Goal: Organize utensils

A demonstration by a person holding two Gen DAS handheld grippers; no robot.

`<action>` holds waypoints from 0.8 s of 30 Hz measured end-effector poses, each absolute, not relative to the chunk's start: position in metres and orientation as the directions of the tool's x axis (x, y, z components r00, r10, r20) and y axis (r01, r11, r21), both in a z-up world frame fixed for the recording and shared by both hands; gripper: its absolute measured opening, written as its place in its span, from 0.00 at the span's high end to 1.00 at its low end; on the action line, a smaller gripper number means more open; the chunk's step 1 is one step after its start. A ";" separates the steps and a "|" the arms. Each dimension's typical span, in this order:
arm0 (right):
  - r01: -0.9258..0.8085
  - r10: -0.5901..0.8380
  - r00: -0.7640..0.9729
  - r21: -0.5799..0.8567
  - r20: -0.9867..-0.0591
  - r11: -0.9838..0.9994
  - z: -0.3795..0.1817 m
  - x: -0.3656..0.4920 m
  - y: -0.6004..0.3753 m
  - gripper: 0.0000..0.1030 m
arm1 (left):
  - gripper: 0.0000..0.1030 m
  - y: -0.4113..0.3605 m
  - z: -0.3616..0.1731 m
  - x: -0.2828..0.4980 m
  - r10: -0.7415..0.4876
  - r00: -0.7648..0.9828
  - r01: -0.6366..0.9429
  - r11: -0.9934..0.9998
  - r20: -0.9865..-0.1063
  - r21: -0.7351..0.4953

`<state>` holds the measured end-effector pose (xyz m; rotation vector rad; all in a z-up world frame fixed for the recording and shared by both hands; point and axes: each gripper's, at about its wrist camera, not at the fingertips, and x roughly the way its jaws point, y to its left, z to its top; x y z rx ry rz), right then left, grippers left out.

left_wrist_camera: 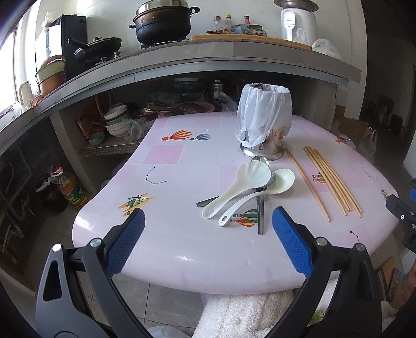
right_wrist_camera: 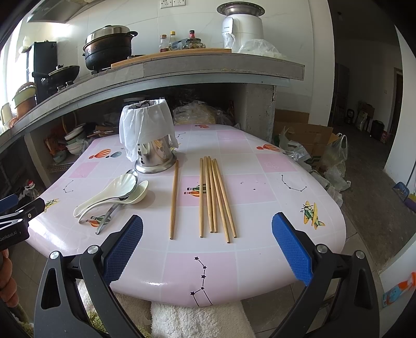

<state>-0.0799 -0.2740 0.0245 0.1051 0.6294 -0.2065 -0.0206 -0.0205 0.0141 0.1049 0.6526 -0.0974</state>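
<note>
Both grippers, left [left_wrist_camera: 208, 239] and right [right_wrist_camera: 207, 240], spread empty at table [right_wrist_camera: 260, 273] edge, facing spoons [left_wrist_camera: 249, 182], chopsticks [right_wrist_camera: 213, 195], holder [right_wrist_camera: 153, 156] behind.

Home kitchen: black pot [left_wrist_camera: 162, 22] on stove, stacked bowls [left_wrist_camera: 117, 122] under counter.

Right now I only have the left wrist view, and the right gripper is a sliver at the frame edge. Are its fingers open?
Observer: Yes. The right gripper is wide open and empty, above the table's near edge.
Operator: What lies ahead of it?
Observer: The chopsticks: five bunched together, pointing toward the holder, with a single chopstick lying apart on their left.
Operator: Anything on the table right of them?
Observer: No utensils there, only prints such as an airplane picture.
</note>
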 end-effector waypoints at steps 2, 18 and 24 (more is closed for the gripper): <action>0.223 -0.160 0.789 0.035 -0.594 0.974 0.024 -0.080 -0.274 0.06 | 0.08 -0.021 0.014 -0.021 -0.057 0.790 0.124 0.990 -0.610 0.068; 0.223 -0.159 0.788 0.034 -0.595 0.974 0.024 -0.080 -0.274 0.06 | 0.08 -0.018 0.010 -0.018 -0.051 0.782 0.117 0.991 -0.622 0.066; 0.223 -0.159 0.787 0.035 -0.596 0.974 0.024 -0.080 -0.274 0.06 | 0.08 -0.018 0.010 -0.018 -0.051 0.781 0.118 0.991 -0.622 0.067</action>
